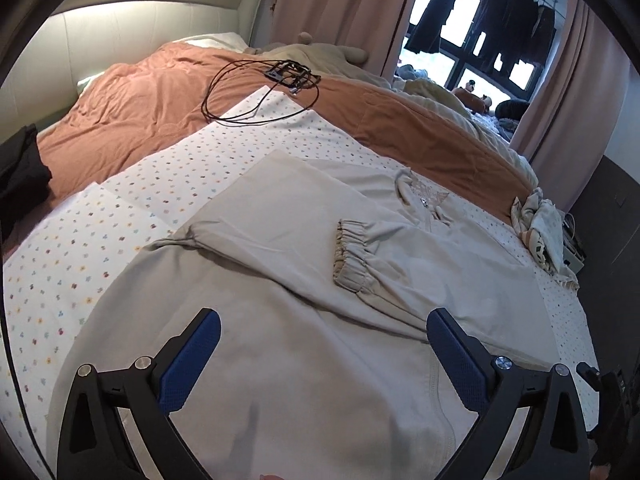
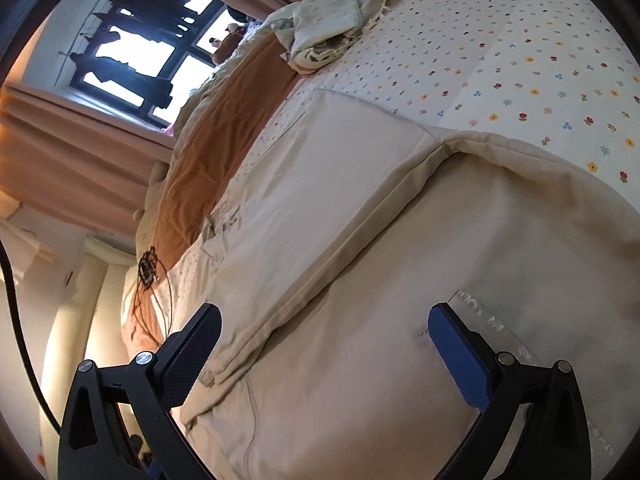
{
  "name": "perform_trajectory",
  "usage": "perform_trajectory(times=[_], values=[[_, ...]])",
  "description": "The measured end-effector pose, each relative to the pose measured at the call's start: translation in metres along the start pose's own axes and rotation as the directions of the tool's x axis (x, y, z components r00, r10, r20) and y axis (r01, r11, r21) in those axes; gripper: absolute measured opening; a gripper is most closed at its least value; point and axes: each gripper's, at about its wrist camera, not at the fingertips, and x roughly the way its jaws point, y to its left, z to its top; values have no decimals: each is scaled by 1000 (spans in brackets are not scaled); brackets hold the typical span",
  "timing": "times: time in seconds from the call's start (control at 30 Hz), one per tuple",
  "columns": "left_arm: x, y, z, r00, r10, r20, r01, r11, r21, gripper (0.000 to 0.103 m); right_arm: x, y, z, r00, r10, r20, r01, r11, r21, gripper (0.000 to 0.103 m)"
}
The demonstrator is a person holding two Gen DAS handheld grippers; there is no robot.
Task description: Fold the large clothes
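Left wrist view: left tool point(image 1: 323, 326) jaws spread wide, nothing between the blue pads, hanging just above the beige jacket point(image 1: 280, 360). Jacket lies flat on the floral sheet point(image 1: 80, 264) of the bed, filling centre and lower frame. Its long axis runs from lower left up toward the collar point(image 1: 424, 196) at centre right. One sleeve is folded across the body, its elastic cuff point(image 1: 352, 256) directly above the tool gap, in mid frame. Black cable point(image 1: 256, 92) sits well apart at upper centre, on the orange blanket point(image 1: 140, 112).

Right wrist view: right tool point(image 2: 324, 326) also fully open and empty; camera rolled, so the bed tilts. Jacket fills the lower half, right under the jaws. A folded edge point(image 2: 340, 248) runs diagonally from lower left to upper right, passing between the pads. Crumpled cloth point(image 2: 328, 28) sits far off at top centre.

Judgement: the next fold probably needs both tools on the near hem, each tool about equally close to it.
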Motion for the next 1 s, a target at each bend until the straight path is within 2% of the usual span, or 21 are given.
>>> perform_trajectory(times=[0.13, 0.4, 0.53, 0.7, 0.9, 1.0], values=[[-29, 18, -12, 1000, -1, 31, 0, 1000, 13, 103, -14, 4, -16, 1000, -6, -10, 5, 998, -58, 103], [-86, 66, -32, 998, 9, 61, -12, 999, 49, 103, -76, 5, -49, 999, -34, 41, 41, 978, -205, 103], [-112, 91, -34, 997, 20, 81, -23, 999, 39, 103, -108, -3, -60, 996, -66, 64, 80, 968, -239, 103], [-136, 117, -44, 997, 16, 79, -16, 1000, 9, 101, -146, -20, -67, 996, -55, 67, 70, 967, -245, 103], [-155, 154, -59, 999, -14, 51, 17, 998, -64, 93, -184, -42, -74, 996, -45, 75, 63, 964, -259, 102], [-162, 173, -68, 999, -24, 33, 27, 993, -112, 81, -197, -57, -78, 996, -50, 72, 67, 963, -259, 98]])
